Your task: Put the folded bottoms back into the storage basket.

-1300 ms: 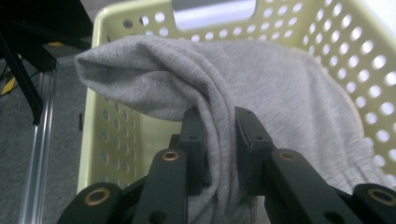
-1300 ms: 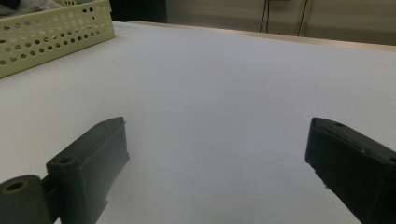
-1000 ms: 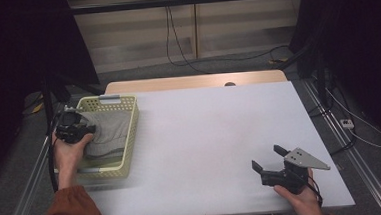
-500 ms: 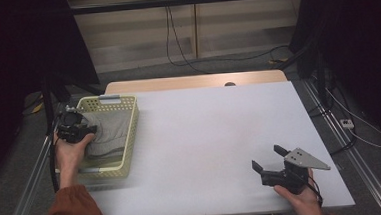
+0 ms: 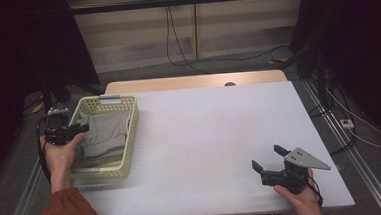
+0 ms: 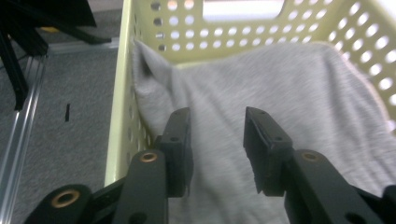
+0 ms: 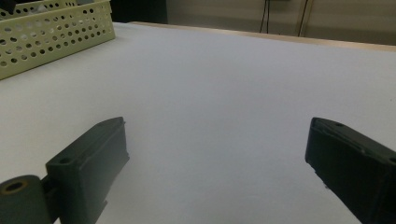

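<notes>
A dim room with dark curtains surrounds a white bench [image 5: 210, 136]. At its left edge sits a pale yellow perforated basket [image 5: 130, 136] holding a folded grey cloth [image 5: 102, 135]. Compared with a second ago, the left gripper [image 6: 217, 135] has edged slightly outward, toward the basket's left rim; its jaws are parted just above the cloth, gripping nothing. The right gripper [image 5: 269, 162] rests unchanged near the bench's front right, jaws wide apart and empty. A grasp of the cloth looks imminent.
</notes>
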Tool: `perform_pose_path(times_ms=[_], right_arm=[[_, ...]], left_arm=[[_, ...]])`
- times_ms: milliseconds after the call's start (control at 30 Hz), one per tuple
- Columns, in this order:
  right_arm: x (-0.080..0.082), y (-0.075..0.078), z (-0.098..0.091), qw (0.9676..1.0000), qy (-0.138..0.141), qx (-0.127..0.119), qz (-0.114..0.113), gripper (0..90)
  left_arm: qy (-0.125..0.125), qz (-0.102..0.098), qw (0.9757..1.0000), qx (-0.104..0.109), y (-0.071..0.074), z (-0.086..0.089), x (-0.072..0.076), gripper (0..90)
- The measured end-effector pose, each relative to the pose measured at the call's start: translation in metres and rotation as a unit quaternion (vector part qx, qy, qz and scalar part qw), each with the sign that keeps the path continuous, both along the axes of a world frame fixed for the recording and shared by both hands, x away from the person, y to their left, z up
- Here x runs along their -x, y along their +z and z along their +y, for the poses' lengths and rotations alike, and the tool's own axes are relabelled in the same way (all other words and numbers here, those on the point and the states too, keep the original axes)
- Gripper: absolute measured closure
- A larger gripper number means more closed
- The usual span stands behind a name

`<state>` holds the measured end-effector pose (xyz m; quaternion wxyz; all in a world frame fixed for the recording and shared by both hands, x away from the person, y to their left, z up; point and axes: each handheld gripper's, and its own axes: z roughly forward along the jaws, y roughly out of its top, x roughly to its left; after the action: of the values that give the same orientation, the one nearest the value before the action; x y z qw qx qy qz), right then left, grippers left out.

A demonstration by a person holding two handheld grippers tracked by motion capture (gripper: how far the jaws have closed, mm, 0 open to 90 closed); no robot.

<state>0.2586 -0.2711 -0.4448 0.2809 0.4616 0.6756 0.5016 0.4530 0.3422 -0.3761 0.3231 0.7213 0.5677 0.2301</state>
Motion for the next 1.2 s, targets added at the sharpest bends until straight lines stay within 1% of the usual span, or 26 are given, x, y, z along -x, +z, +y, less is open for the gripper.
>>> perform_pose_path(times_ms=[33,100,167,200,267,300,333,367,400,433,467,500,533,600,633,700,767,800,833,900,933,1067,1133,1200], right_arm=[[0.0,0.0,0.0,1.0,0.0,0.0,0.0,5.4],[0.0,0.0,0.0,1.0,0.0,0.001,0.001,5.4],[0.0,0.0,0.001,1.0,0.001,0.0,0.001,5.4],[0.0,0.0,0.001,1.0,0.001,0.001,0.001,5.4],[0.0,0.0,0.001,1.0,0.001,0.0,0.002,5.4],[-0.001,0.0,0.0,1.0,0.001,0.001,0.002,5.4],[-0.001,-0.001,0.0,1.0,0.0,0.0,0.002,5.4],[-0.001,-0.001,0.0,1.0,0.0,0.0,0.003,5.4],[-0.001,-0.001,0.0,1.0,0.001,0.0,0.002,5.4],[-0.001,-0.001,0.0,1.0,0.0,0.0,0.002,5.4],[-0.001,-0.001,0.0,1.0,0.0,0.0,0.002,5.4],[-0.001,-0.001,0.0,1.0,0.0,0.0,0.002,5.4],[-0.001,-0.001,0.0,1.0,-0.001,0.0,0.003,5.4],[-0.001,-0.001,0.0,1.0,0.001,0.0,0.003,5.4],[-0.001,-0.001,0.0,1.0,0.001,0.0,0.003,5.4],[-0.001,-0.001,0.0,1.0,0.002,-0.001,0.002,5.4],[-0.001,-0.001,0.0,1.0,0.0,0.0,0.003,5.4],[-0.001,-0.001,0.0,1.0,0.0,-0.001,0.003,5.3],[-0.001,-0.001,0.0,1.0,0.0,-0.001,0.003,5.3],[-0.001,-0.001,0.0,1.0,0.001,-0.001,0.003,5.3],[-0.001,-0.001,0.0,1.0,0.001,-0.001,0.002,5.3],[0.0,0.0,0.0,1.0,0.0,-0.002,0.002,5.3],[0.0,0.0,0.0,1.0,0.001,-0.001,0.002,5.3],[-0.001,0.0,0.0,1.0,0.002,-0.002,0.002,5.3]], left_arm=[[-0.001,-0.003,1.0,-0.003,0.002,-0.001,0.0,59.1],[-0.012,-0.003,0.9999,-0.007,0.003,-0.006,-0.001,60.3],[-0.028,0.006,0.9995,-0.016,0.001,-0.012,-0.004,65.7],[-0.031,0.015,0.9992,-0.02,-0.002,-0.014,-0.007,68.4],[-0.027,0.03,0.9987,-0.031,-0.008,-0.019,-0.012,75.1],[-0.017,0.041,0.9984,-0.036,-0.013,-0.022,-0.016,77.5],[-0.015,0.049,0.9977,-0.045,-0.016,-0.023,-0.019,79.8],[-0.012,0.062,0.9966,-0.052,-0.02,-0.024,-0.022,82.7],[-0.005,0.075,0.9959,-0.052,-0.023,-0.024,-0.025,84.8],[0.0,0.081,0.9949,-0.059,-0.025,-0.024,-0.026,86.1],[0.009,0.082,0.9947,-0.061,-0.026,-0.023,-0.027,88.7],[0.016,0.082,0.9948,-0.058,-0.027,-0.022,-0.028,90.0],[0.018,0.087,0.9945,-0.056,-0.027,-0.021,-0.028,90.0],[0.03,0.093,0.9934,-0.061,-0.029,-0.019,-0.028,90.0],[0.033,0.095,0.993,-0.063,-0.031,-0.019,-0.029,90.0],[0.035,0.1,0.9917,-0.073,-0.035,-0.021,-0.029,90.0],[0.036,0.113,0.9889,-0.09,-0.038,-0.022,-0.031,90.0],[0.034,0.121,0.9881,-0.088,-0.04,-0.023,-0.032,90.0],[0.029,0.135,0.9865,-0.088,-0.042,-0.022,-0.034,90.0],[0.021,0.161,0.9824,-0.093,-0.046,-0.022,-0.036,90.0],[0.022,0.155,0.983,-0.096,-0.048,-0.023,-0.036,90.0],[0.014,0.157,0.9824,-0.099,-0.049,-0.025,-0.036,90.0],[0.007,0.157,0.982,-0.105,-0.049,-0.025,-0.036,90.0],[-0.002,0.156,0.9832,-0.094,-0.049,-0.026,-0.036,90.0]])
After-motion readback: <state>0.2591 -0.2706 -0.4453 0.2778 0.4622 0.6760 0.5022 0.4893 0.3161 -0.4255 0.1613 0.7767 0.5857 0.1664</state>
